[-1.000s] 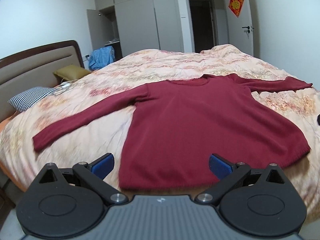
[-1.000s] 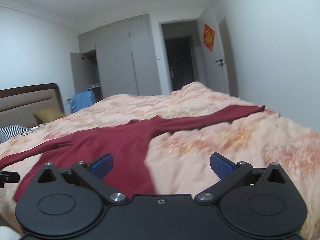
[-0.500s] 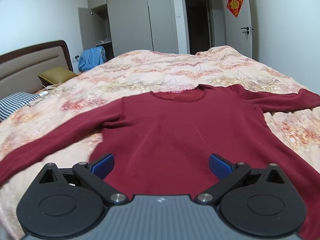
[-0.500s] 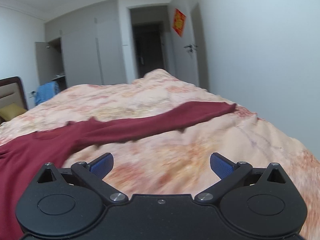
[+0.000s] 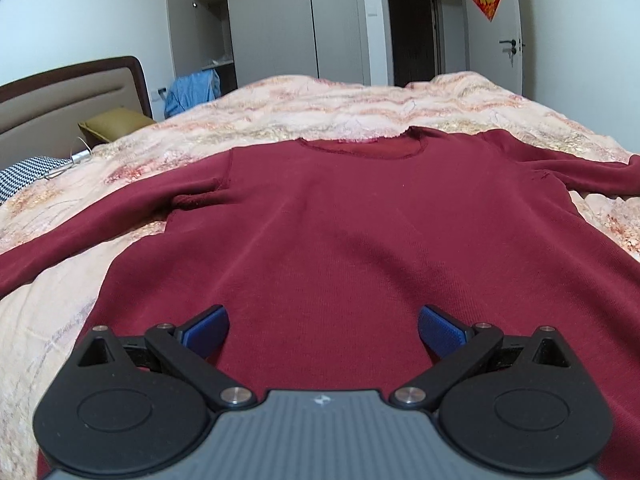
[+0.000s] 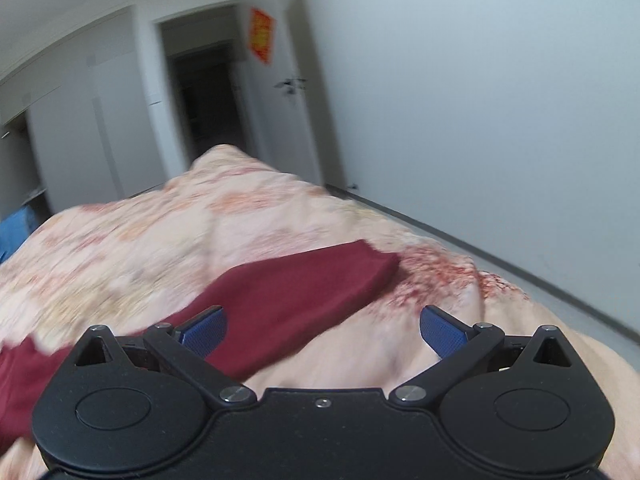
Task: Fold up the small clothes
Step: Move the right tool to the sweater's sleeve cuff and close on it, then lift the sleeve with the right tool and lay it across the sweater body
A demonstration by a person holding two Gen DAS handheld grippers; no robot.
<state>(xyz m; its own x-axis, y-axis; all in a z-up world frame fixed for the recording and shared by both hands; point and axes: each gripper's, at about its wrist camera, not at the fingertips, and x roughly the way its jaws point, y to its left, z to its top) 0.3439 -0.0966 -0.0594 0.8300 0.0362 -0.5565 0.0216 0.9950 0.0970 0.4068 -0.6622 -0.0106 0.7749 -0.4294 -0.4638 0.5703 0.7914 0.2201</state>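
Note:
A dark red long-sleeved sweater (image 5: 352, 232) lies flat on the bed, front up, neckline at the far side and both sleeves spread out. My left gripper (image 5: 323, 330) is open and empty, low over the sweater's lower body. My right gripper (image 6: 322, 330) is open and empty, just above the sweater's right sleeve (image 6: 296, 292), whose cuff end lies a little beyond the fingers. The right wrist view is blurred by motion.
The bed has a peach floral quilt (image 5: 352, 104). A headboard (image 5: 60, 96), a yellow cushion (image 5: 114, 124) and a striped pillow (image 5: 20, 172) are at the left. Wardrobes (image 5: 272, 20), a dark doorway and a white wall (image 6: 480, 100) stand beyond the bed.
My left gripper has moved forward and down over the sweater's body. My right gripper has swung right and down along the right sleeve to near its cuff. Both stayed open.

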